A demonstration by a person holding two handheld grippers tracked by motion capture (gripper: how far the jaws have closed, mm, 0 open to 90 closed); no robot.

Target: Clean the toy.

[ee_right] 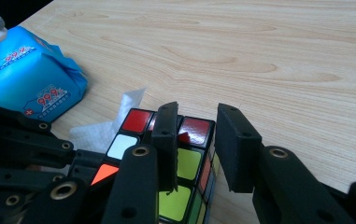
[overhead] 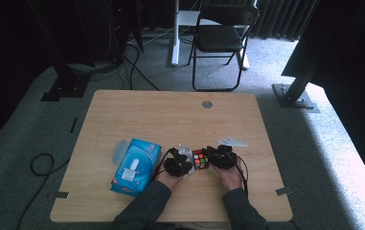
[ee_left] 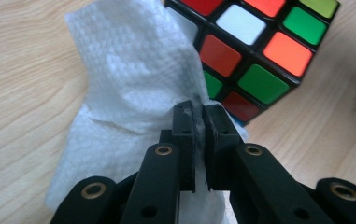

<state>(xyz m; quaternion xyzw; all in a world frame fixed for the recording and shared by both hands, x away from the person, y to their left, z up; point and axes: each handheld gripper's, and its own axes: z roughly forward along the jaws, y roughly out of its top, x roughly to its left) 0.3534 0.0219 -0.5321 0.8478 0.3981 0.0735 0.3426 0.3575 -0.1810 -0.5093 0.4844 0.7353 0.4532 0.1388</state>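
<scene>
A Rubik's cube [overhead: 200, 159] sits on the wooden table [overhead: 170, 115] near the front edge, between my two grippers. My left gripper [ee_left: 198, 114] is shut on a white tissue [ee_left: 133, 70], whose folds lie against the side of the cube [ee_left: 259, 51]. In the high view the left gripper [overhead: 184, 161] and its tissue [overhead: 185, 152] are just left of the cube. My right gripper [ee_right: 199, 112] is shut on the cube [ee_right: 189, 163], one jaw over its top face and the other on its right side. From above, the right gripper [overhead: 212, 158] touches the cube's right side.
A blue tissue pack [overhead: 136, 165] lies left of the hands, close to the left gripper; the right gripper view shows this pack [ee_right: 31, 84] beyond the tissue [ee_right: 115, 121]. The table has a round hole [overhead: 207, 104] at the back. A folding chair [overhead: 221, 36] stands behind the table.
</scene>
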